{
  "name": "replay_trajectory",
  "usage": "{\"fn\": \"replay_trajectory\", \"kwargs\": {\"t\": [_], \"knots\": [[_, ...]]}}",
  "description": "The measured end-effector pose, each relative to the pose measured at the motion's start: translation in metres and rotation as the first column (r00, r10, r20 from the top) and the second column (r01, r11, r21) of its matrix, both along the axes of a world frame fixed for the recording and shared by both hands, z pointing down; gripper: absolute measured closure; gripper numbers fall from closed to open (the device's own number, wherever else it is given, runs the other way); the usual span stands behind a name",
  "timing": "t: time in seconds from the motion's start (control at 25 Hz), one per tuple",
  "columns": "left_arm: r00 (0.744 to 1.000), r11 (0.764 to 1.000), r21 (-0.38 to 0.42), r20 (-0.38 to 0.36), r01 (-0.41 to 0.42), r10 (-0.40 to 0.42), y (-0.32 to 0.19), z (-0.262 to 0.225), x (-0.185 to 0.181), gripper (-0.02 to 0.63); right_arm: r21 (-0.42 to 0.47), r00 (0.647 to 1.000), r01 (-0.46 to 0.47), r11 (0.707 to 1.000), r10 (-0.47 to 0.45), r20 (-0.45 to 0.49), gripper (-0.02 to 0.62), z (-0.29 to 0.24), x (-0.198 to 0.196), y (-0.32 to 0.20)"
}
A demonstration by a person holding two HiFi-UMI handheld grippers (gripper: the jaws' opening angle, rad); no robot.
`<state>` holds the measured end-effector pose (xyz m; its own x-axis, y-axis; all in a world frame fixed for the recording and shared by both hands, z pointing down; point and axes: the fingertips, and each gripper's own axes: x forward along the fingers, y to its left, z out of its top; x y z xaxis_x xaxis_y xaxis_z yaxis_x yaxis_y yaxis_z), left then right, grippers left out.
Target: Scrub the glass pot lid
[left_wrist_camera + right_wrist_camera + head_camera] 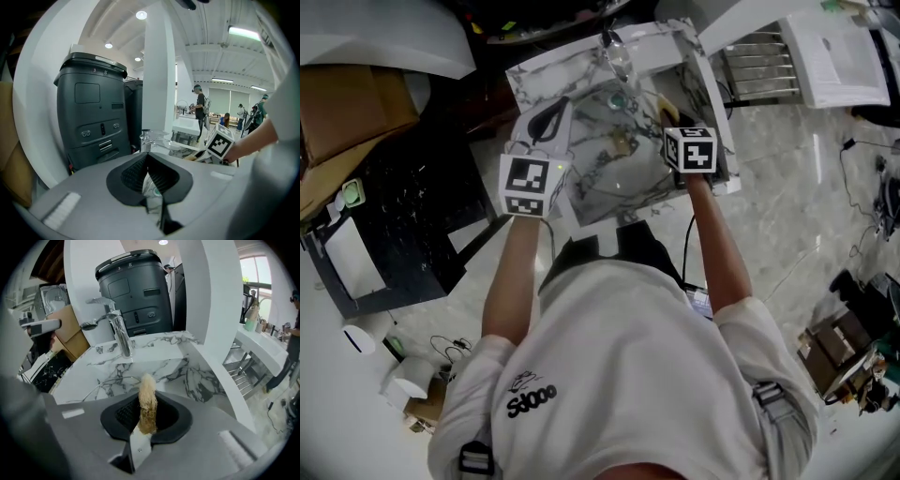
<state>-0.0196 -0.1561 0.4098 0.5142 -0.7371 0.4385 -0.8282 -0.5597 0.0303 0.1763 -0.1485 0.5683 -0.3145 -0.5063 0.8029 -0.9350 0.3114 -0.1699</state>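
The left tool (150, 176) is shut tight on the clear edge of the lid (153, 192), holding it over the sink (546, 73). The right tool (146, 414) squeezes a scrubber (148, 394) near the lid. Scrubbing looks hardly begun, maybe: no suds show.
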Motion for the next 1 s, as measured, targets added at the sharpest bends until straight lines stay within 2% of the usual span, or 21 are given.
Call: {"fn": "replay_trajectory", "kwargs": {"t": [0.32, 0.48, 0.8, 1.0], "knots": [[0.997, 0.996, -0.032, 0.013, 0.081, -0.081, -0.003, 0.018, -0.032, 0.595, -0.061, 0.996, -0.008, 0.998, 0.003, -0.089, 0.549, 0.044, -0.006, -0.016], [0.995, 0.995, -0.035, 0.027, 0.095, -0.094, -0.001, 0.022, -0.047, 0.595, -0.069, 0.992, -0.008, 0.998, 0.0, -0.123, 0.548, 0.052, -0.016, -0.022], [0.993, 0.992, -0.061, 0.037, 0.111, -0.109, 0.005, 0.034, -0.067, 0.595, -0.072, 0.991, 0.071, 0.995, -0.078, -0.106, 0.548, 0.063, -0.065, -0.027], [0.994, 0.993, -0.046, 0.009, 0.111, -0.11, 0.004, 0.025, -0.07, 0.595, -0.063, 0.988, 0.114, 0.992, -0.12, -0.101, 0.548, 0.062, -0.091, -0.029]]}}
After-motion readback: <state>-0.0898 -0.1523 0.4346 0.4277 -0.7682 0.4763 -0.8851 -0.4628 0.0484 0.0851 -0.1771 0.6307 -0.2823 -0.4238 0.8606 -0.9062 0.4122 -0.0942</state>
